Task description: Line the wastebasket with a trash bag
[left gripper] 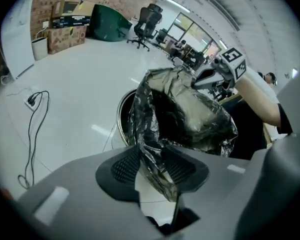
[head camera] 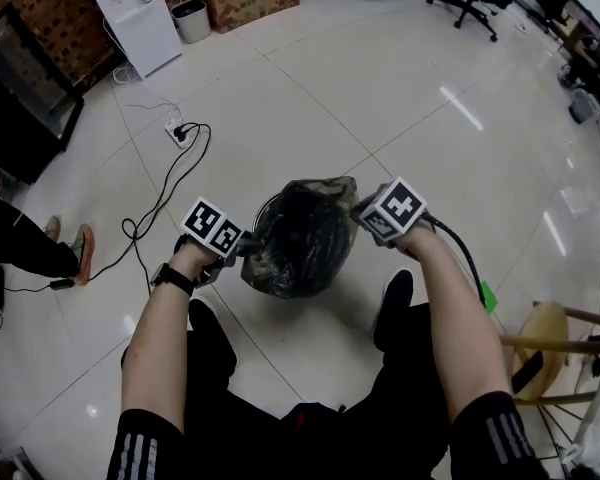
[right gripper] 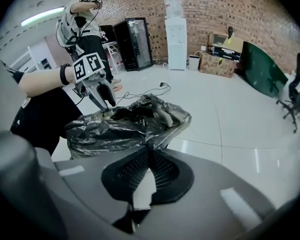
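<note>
A black trash bag (head camera: pixel 302 236) hangs open-mouthed between my two grippers, over a round metal wastebasket whose rim (left gripper: pixel 121 120) shows beside and under it. In the left gripper view the left gripper (left gripper: pixel 152 150) has a bunched fold of the bag (left gripper: pixel 185 114) squeezed between its pads. The right gripper (right gripper: pixel 149 152) is shut on the bag's (right gripper: pixel 125 126) opposite edge, thin film coming out at its tips. In the head view the left gripper (head camera: pixel 246 250) is at the bag's left side and the right gripper (head camera: pixel 358 211) at its upper right.
A power strip with trailing cables (head camera: pixel 177 131) lies on the tiled floor to the left. A wooden stool (head camera: pixel 546 340) stands at the right. Another person (right gripper: pixel 82 19) stands near a fridge, feet (head camera: pixel 75 248) at the left edge. My own legs are just behind the basket.
</note>
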The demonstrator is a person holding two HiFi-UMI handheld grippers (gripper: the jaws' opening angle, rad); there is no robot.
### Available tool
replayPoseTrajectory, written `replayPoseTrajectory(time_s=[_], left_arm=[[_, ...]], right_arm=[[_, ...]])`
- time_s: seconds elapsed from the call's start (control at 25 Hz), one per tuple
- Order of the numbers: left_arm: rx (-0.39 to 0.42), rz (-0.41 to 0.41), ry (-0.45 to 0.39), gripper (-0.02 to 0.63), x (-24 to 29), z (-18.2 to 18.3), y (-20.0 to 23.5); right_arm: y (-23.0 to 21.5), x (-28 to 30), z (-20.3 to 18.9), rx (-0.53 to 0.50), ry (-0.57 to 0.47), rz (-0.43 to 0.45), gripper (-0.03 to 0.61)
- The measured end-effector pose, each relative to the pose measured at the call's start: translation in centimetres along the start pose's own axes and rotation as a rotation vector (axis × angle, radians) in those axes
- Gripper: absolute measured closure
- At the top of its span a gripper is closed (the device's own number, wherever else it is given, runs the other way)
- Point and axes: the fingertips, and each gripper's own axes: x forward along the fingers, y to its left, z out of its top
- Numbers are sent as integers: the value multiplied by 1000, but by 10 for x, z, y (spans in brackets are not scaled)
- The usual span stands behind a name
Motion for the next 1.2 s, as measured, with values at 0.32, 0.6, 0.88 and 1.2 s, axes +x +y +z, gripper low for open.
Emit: replayPoseTrajectory(time_s=[0.32, 0.6, 0.88, 1.2], left_arm=[[128, 179, -61, 611, -9, 29, 17], [55, 312, -208, 612, -25, 57, 53], [-28, 364, -186, 613, -17, 46, 87], [-42, 321, -47, 609, 7, 17, 94]], right_arm=[[-17, 17, 0, 5, 12, -22, 572], [-46, 50, -10, 98, 8, -80, 572], [-66, 70, -29, 114, 83, -117, 572], [-64, 76, -42, 148, 127, -38, 531]])
